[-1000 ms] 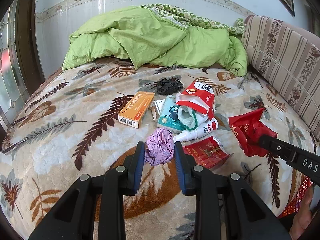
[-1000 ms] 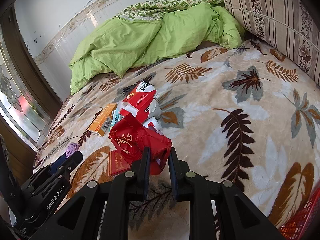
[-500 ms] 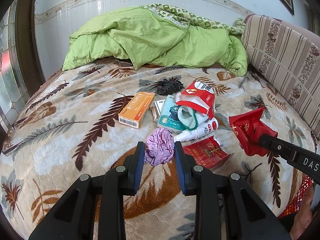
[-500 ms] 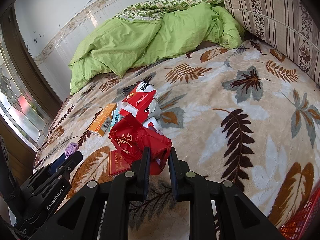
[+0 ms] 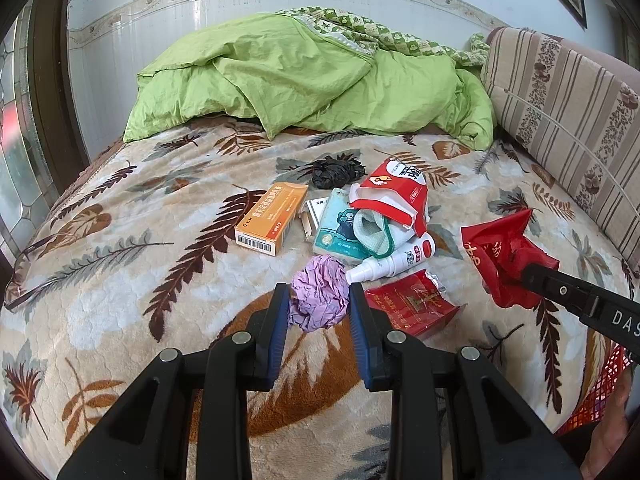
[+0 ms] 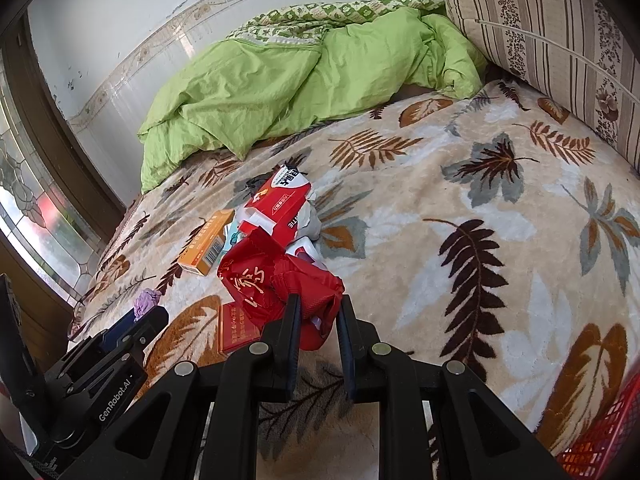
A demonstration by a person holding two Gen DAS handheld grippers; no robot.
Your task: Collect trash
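A: What is hard to make out here?

B: A red basket (image 6: 600,444) is cut off at the bottom right corner, so you see only a bit of its mesh. In your left view a hand (image 5: 608,440) shows partly at the lower right edge. The pile in the middle of the bed (image 5: 120,248) overlaps: a white spray bottle (image 5: 390,262) lies under a red and white carton (image 5: 396,196), and the small print on the orange box (image 5: 272,218) is unreadable.

A: And my grippers?

B: Your left gripper (image 5: 319,312) is clamped on a crumpled purple paper (image 5: 320,296), which rests on the blanket beside a flat red packet (image 5: 410,306). Your right gripper (image 6: 318,312) is pinched tight on a red plastic bag (image 6: 276,280), which bunches up in front of the pile.

A: Has anything changed from a second ago?

B: No. Both grippers hold the same things in the same spots, and the pile has not shifted.
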